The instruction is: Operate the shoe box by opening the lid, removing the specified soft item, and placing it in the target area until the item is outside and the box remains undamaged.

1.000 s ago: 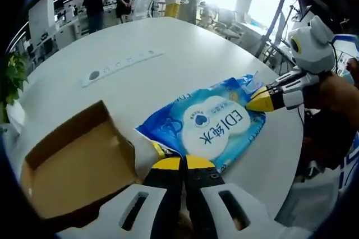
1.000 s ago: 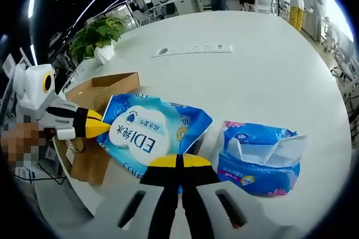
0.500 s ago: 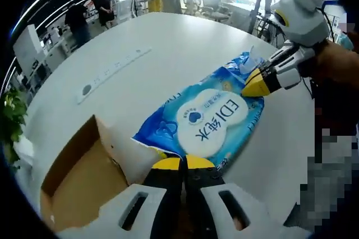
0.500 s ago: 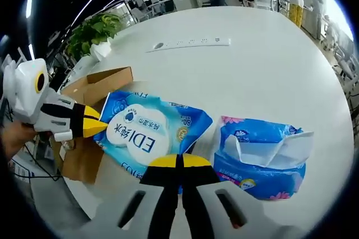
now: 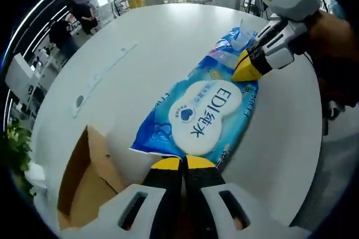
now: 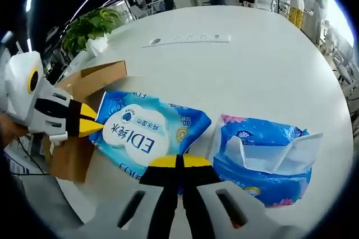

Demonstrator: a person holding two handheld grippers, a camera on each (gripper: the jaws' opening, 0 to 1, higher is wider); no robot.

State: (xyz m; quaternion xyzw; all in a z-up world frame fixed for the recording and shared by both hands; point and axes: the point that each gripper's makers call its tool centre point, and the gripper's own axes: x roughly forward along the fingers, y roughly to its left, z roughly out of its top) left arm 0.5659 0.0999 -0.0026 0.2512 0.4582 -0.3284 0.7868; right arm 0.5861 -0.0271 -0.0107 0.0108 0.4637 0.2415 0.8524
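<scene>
The soft blue pack of wet wipes (image 5: 196,116) hangs between both claws, out of the open brown cardboard box (image 5: 90,185). The left claw (image 5: 182,163) and right claw (image 6: 179,161) each pinch one end, jaws closed tight. Lower both ends together beside the blue tissue pack (image 6: 263,157), then let go gently.

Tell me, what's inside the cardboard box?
The box looks empty: just bare brown bottom where it shows. Its near wall hides part of the inside. The wipes pack is outside, held over the table.
</scene>
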